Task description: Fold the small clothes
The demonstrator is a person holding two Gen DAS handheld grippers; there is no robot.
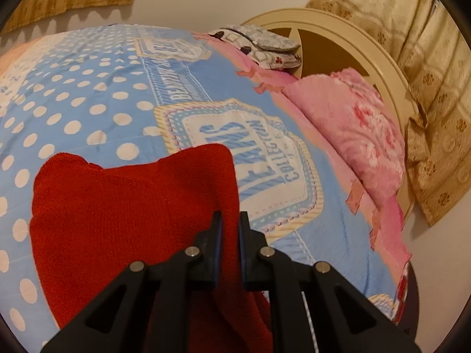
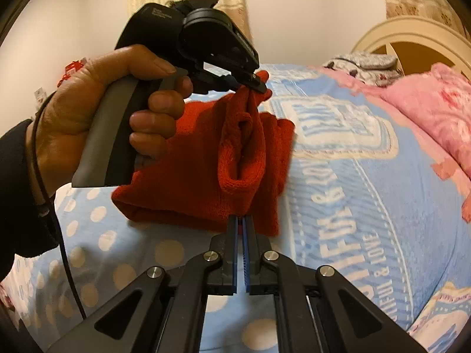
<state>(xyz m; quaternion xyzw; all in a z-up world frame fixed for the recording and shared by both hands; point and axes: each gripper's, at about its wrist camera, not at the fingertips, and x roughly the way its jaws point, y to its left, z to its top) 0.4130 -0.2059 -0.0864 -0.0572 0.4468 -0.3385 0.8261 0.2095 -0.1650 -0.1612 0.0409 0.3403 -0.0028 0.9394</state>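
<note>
A bedroom with pale walls and gold patterned curtains (image 1: 435,94) frames a bed (image 1: 97,94) under a light blue quilted cover with white polka dots. Printed badges on the cover read "COLLECTION" in the left wrist view and "& LOVE" in the right wrist view; the other lettering is too distorted to read. A cream arched headboard (image 1: 347,32) stands at two o'clock in the left wrist view, with a fluffy pink floral pillow (image 1: 353,123) just before it and a grey patterned cushion (image 1: 259,44) at one o'clock.

A red ribbed knit garment (image 2: 182,176) is lifted off the cover at the centre of the right wrist view, hanging in soft folds. The left gripper (image 2: 256,83), held by a hand (image 2: 97,108), pinches its top corner at twelve o'clock, jaws narrow on the knit. The right gripper (image 2: 242,220) clamps its lower edge at six o'clock, blue pads nearly together on the fabric
</note>
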